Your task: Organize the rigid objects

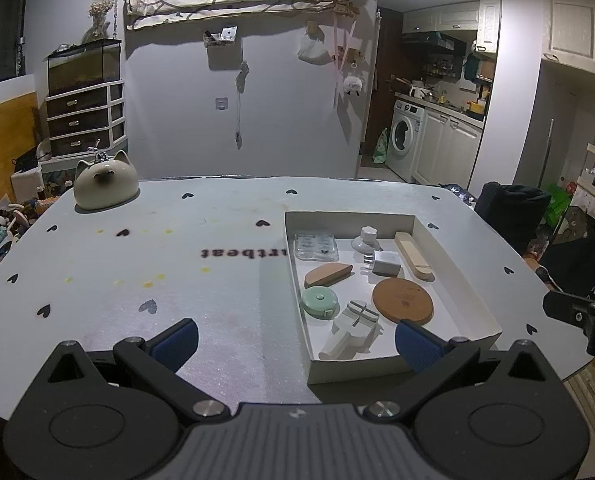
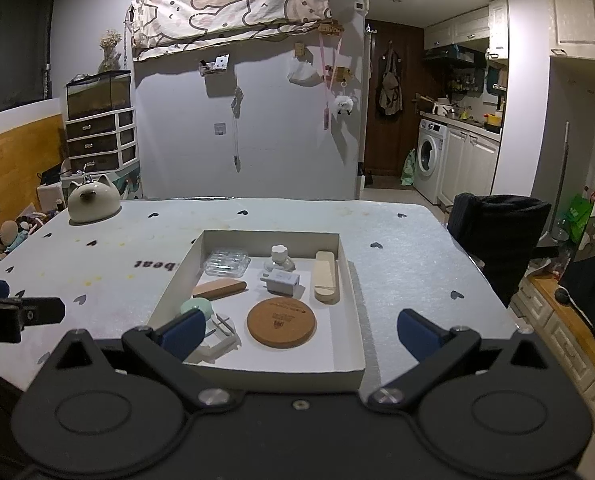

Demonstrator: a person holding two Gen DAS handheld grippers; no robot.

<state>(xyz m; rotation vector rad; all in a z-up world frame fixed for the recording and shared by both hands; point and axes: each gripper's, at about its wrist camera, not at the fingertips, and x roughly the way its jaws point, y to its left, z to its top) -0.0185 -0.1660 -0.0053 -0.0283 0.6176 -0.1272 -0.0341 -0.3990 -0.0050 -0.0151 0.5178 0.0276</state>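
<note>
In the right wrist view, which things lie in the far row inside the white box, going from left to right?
Clear plastic case → small white knob on a round base → long pale wooden block, which lies next to the right wall of the white box.

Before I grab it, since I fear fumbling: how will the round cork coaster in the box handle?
The cork coaster looks stiff and probably light. It lies flat on the box floor, so an edge pinch may be awkward; it shouldn't roll.
</note>
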